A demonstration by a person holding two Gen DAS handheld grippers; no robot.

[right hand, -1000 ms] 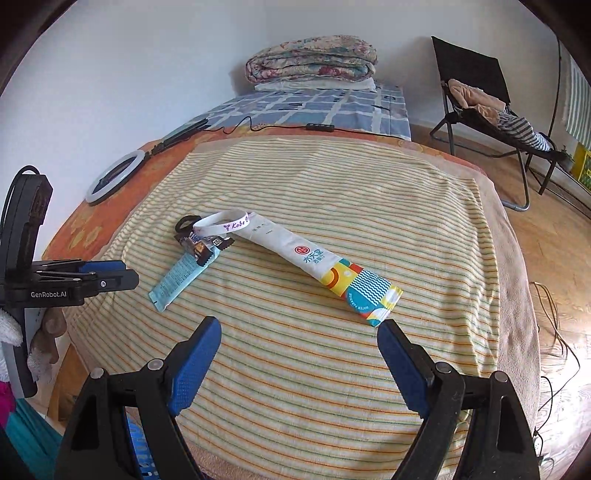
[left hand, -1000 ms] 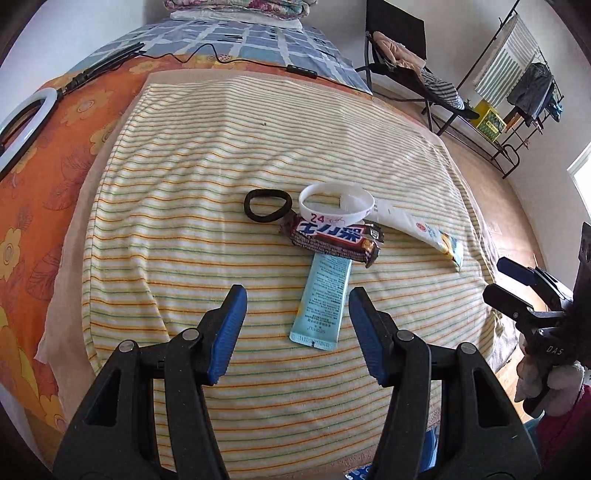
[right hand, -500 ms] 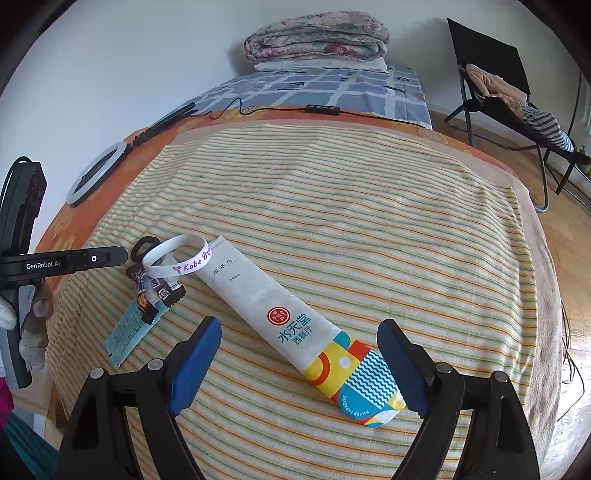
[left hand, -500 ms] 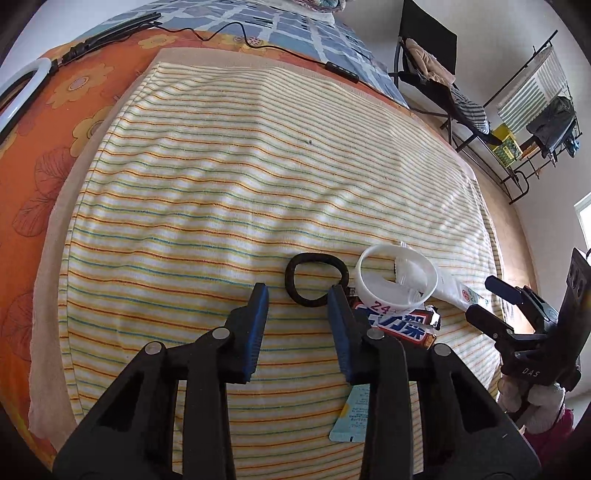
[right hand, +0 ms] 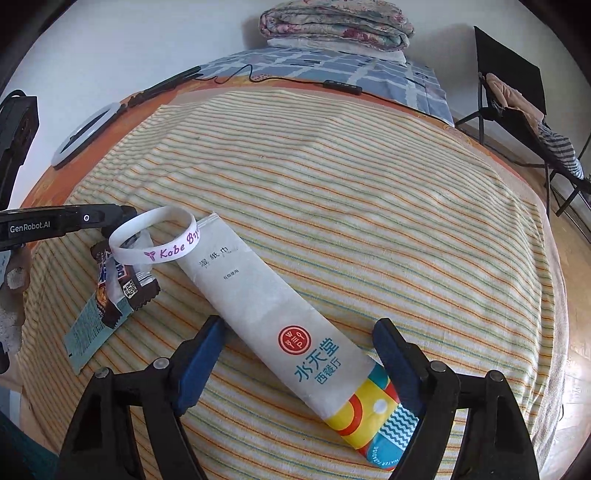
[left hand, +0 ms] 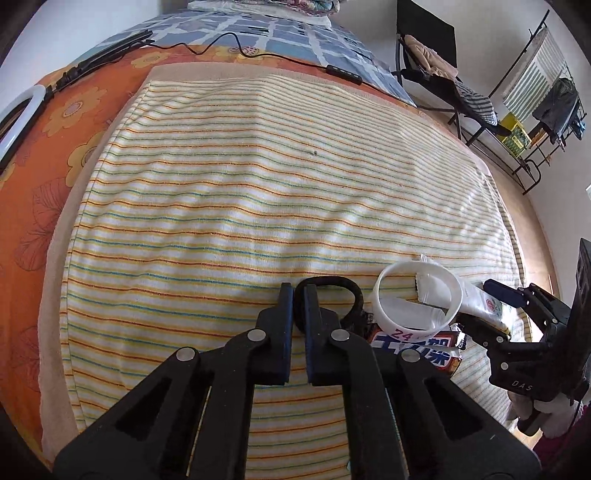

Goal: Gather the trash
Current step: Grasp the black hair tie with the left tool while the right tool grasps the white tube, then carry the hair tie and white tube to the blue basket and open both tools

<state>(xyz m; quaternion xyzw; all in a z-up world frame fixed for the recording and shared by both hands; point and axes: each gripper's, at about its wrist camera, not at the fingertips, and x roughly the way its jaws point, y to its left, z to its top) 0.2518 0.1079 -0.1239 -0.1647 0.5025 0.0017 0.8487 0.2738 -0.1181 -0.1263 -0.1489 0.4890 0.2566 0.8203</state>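
Observation:
On the striped blanket [left hand: 258,177] lie a black hair band [left hand: 334,284], a white wristband [left hand: 417,299], a brown snack wrapper [left hand: 417,354], a teal sachet [right hand: 92,328] and a long white wet-wipe packet [right hand: 280,314]. My left gripper [left hand: 298,291] is shut on the left side of the black hair band. My right gripper [right hand: 299,336] is open, its jaws on either side of the wet-wipe packet, low over the blanket. The wristband [right hand: 155,240] lies over the packet's far end and the wrapper [right hand: 125,284].
An orange floral sheet [left hand: 44,155] borders the blanket on the left, with a ring light [right hand: 85,133] and a black cable [left hand: 258,55] on it. Folded quilts [right hand: 332,26] lie at the far end. A black chair [right hand: 517,96] and a clothes rack [left hand: 535,92] stand at right.
My left gripper moved forward and closed on the black hair band. My right gripper moved forward and down until its open jaws straddle the wet-wipe packet.

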